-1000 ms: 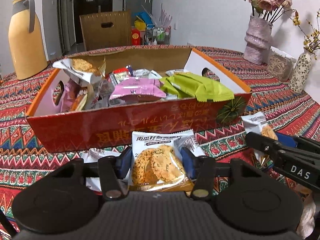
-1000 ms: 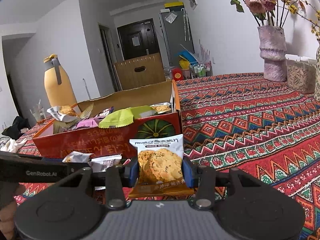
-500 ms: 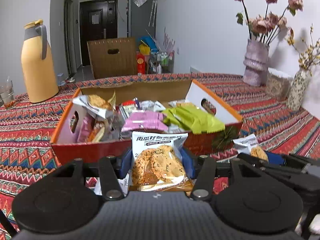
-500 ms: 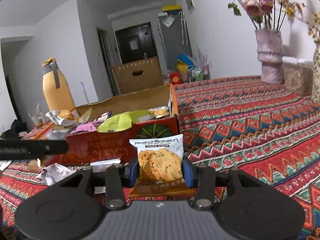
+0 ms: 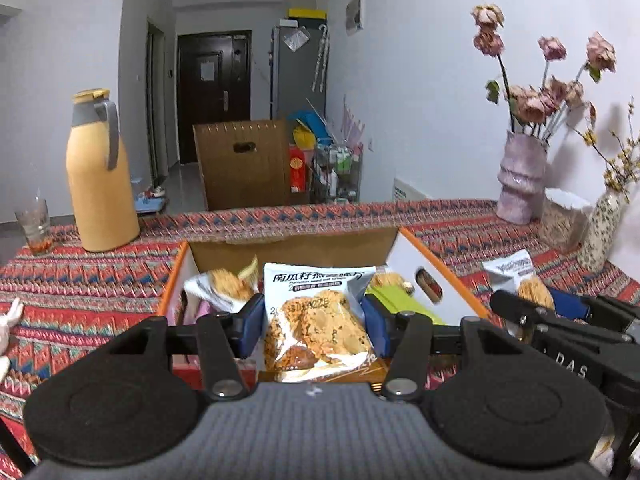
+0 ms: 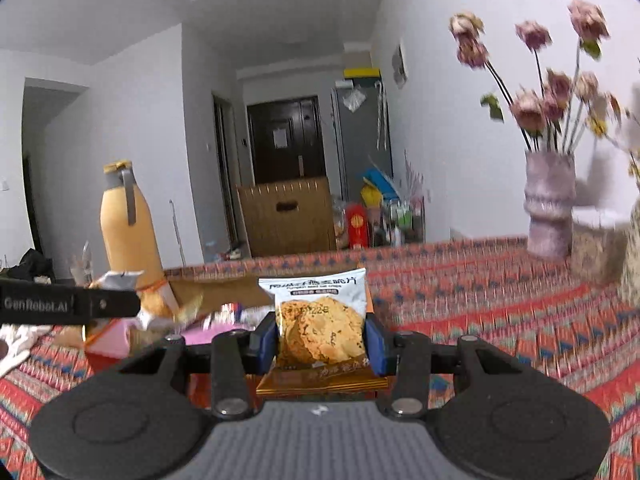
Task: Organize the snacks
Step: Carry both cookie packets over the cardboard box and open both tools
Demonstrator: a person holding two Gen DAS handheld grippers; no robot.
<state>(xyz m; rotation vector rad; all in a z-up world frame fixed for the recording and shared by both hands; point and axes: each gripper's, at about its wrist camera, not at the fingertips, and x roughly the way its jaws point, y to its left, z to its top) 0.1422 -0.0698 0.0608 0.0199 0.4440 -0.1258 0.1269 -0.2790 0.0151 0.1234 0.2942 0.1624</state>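
Left claw (image 5: 314, 326), clamped on a cookie packet (image 5: 318, 320), holds it upright in front of the open snack box (image 5: 440, 280) on the patterned counter (image 5: 80, 280). Right claw (image 6: 320, 338), clamped on a second cookie packet (image 6: 322, 320), holds it above the counter just right of the same box (image 6: 216, 288); this view is motion-blurred. Inside the box lie a green wrapper (image 5: 400, 300) and another cookie pack (image 5: 224, 286). An orange thermos (image 5: 100, 176) and a drinking glass (image 5: 35, 226) stand at the far left; a vase of dried roses (image 5: 520, 178) stands at the far right.
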